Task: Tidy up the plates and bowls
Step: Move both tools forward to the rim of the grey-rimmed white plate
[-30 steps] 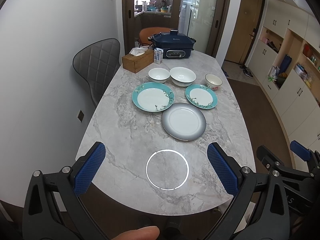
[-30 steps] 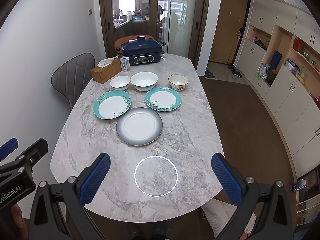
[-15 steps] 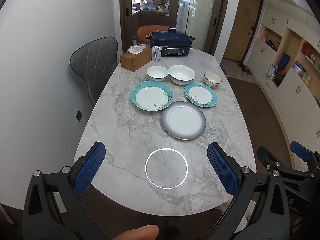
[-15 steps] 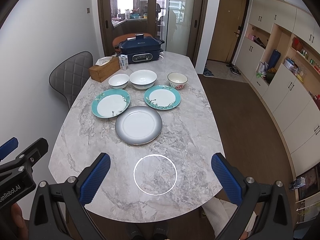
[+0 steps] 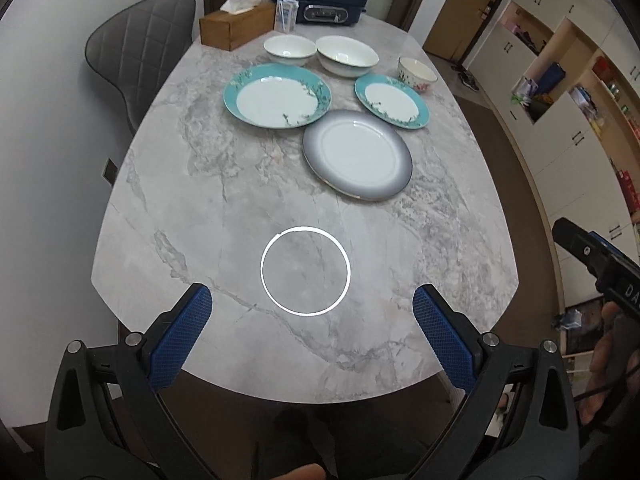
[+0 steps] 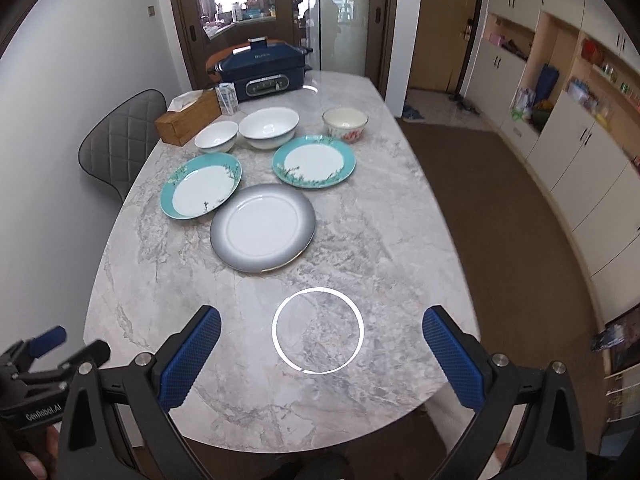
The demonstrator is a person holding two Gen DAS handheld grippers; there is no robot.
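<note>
On the marble table (image 5: 224, 216) (image 6: 384, 240) lie a grey-rimmed plate (image 5: 357, 154) (image 6: 263, 227), a large teal plate (image 5: 277, 95) (image 6: 201, 184) and a small teal plate (image 5: 391, 100) (image 6: 314, 161). Behind them stand a small white bowl (image 5: 289, 49) (image 6: 216, 136), a large white bowl (image 5: 347, 55) (image 6: 269, 127) and a flowered bowl (image 5: 417, 73) (image 6: 345, 124). My left gripper (image 5: 312, 320) and right gripper (image 6: 322, 340) are both open and empty, above the table's near end, well short of the dishes.
A wooden tissue box (image 5: 236, 26) (image 6: 188, 118), a small carton (image 5: 286, 15) and a dark blue electric cooker (image 5: 322, 0) (image 6: 262, 68) stand at the far end. A grey chair (image 5: 140, 60) (image 6: 120, 144) is on the left. Cabinets (image 6: 560, 128) line the right wall.
Both grippers have moved forward over the table's near edge, so the dishes appear closer. Nothing on the table has moved, and both grippers have stayed open.
</note>
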